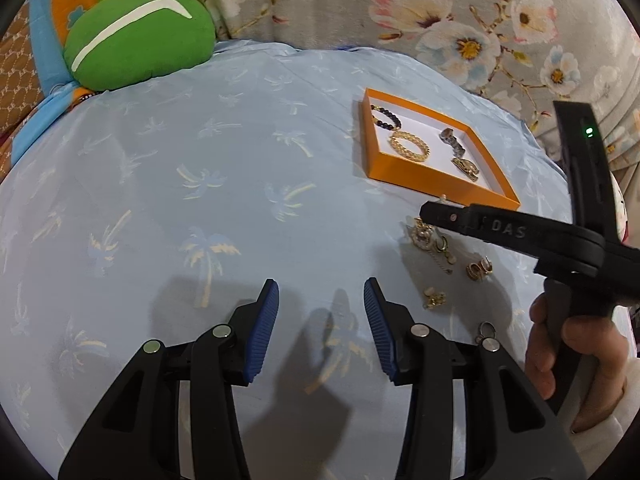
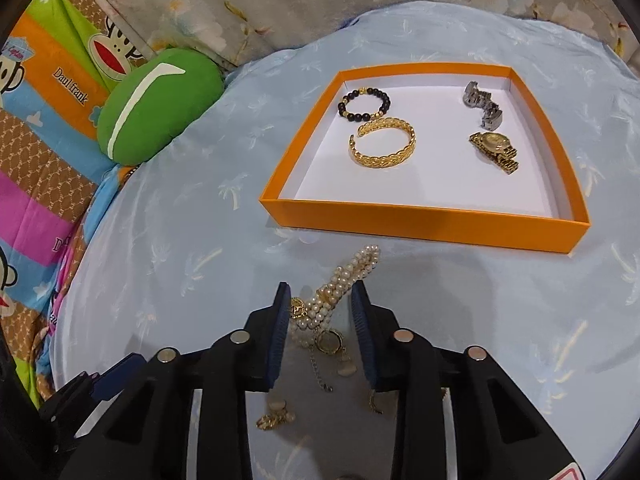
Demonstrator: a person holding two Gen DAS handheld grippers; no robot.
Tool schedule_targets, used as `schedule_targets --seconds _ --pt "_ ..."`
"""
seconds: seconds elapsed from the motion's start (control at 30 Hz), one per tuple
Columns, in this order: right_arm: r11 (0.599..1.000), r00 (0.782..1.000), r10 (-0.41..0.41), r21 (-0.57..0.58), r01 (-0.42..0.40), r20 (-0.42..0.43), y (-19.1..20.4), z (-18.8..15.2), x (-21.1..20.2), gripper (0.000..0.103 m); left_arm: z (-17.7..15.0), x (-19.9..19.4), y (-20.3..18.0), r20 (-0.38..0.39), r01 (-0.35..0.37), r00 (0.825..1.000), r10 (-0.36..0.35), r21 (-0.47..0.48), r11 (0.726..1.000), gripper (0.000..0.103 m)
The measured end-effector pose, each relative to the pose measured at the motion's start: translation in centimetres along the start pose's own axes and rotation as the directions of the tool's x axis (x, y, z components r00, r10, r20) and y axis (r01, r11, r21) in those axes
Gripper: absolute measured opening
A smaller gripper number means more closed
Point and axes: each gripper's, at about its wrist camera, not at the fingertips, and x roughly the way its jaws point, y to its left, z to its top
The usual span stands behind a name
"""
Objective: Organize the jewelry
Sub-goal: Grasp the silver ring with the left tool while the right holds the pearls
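Observation:
An orange tray (image 2: pixel 420 222) (image 1: pixel 404 178) on the pale blue cloth holds a black bead bracelet (image 2: pixel 363 105), a gold bangle (image 2: pixel 383 142), a silver watch (image 2: pixel 482 105) and a gold watch (image 2: pixel 494 151). A pearl bracelet (image 2: pixel 344 284) lies on the cloth in front of the tray, amid small gold pieces and a chain (image 2: pixel 320 376). My right gripper (image 2: pixel 320 300) is open, its fingers either side of the pearl bracelet, not closed on it. My left gripper (image 1: pixel 320 300) is open and empty over bare cloth. Loose earrings and rings (image 1: pixel 478 268) lie to its right.
A green cushion (image 1: pixel 140 36) (image 2: pixel 156 104) lies at the far left of the cloth. A floral fabric (image 1: pixel 440 12) hangs behind. A striped cartoon bedsheet (image 2: pixel 44 152) is at the left. The right gripper's body (image 1: pixel 520 236) and the hand holding it cross the left view's right side.

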Motion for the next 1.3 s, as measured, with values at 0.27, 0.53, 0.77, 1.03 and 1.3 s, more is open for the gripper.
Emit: schedule_targets --seconds 0.27,0.53,0.77,1.03,1.3 --pt "0.997 0.992 0.067 -0.033 -0.063 0.11 0.7 0.3 -3.6 0.008 0.4 0.0 0.6 0.006 0.009 1.0 -0.009 -0.01 1.0 0.043" --pt "0.989 0.979 0.147 -0.014 -0.147 0.143 -0.9 -2.9 -9.5 0.008 0.5 -0.6 -0.5 0.016 0.048 0.999 -0.048 0.002 0.999 0.043" --pt "0.999 0.994 0.033 -0.003 -0.033 0.106 -3.3 -7.3 -10.7 0.008 0.0 -0.7 -3.3 0.003 0.094 0.996 -0.094 0.047 0.994 0.043" --pt "1.0 0.994 -0.03 -0.003 0.031 0.102 -4.8 -9.5 -11.1 0.008 -1.2 0.1 -6.0 -0.039 0.126 0.992 -0.123 0.092 0.988 0.043" --pt "0.999 0.994 -0.043 -0.001 0.044 0.101 -5.4 -10.4 -11.1 0.008 -1.8 1.4 -6.8 -0.06 0.102 0.994 -0.095 0.112 0.989 0.042"
